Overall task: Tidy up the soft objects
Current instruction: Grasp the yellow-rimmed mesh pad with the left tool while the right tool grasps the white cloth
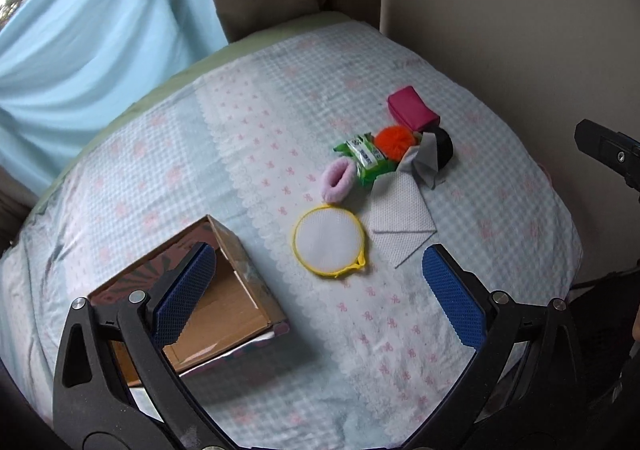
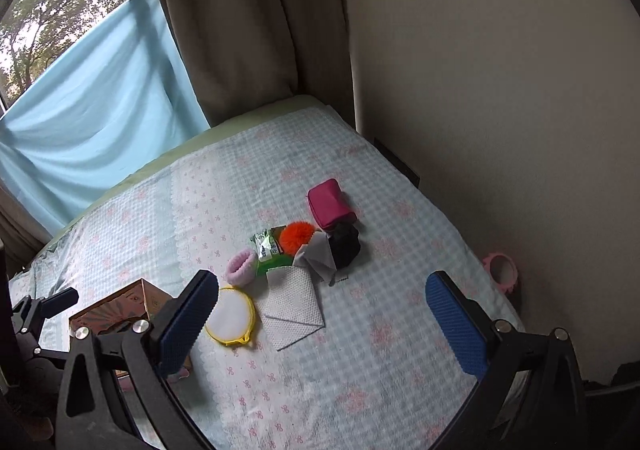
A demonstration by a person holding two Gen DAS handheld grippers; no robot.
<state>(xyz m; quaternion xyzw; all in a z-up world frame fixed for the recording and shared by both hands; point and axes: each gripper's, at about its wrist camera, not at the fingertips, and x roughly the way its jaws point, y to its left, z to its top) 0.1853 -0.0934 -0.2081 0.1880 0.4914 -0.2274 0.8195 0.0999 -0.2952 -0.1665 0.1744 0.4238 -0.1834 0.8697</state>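
Left wrist view showed left gripper wide open, empty, round pad just ahead between fingers, box beside left finger. Right gripper likewise spread, empty, probably farther off.

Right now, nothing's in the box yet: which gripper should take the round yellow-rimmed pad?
Left, probably. The left gripper is open with the yellow-rimmed pad just ahead between its fingers, and the cardboard box sits right under it. The right gripper, also open, sits farther back, nearer the white cloth.
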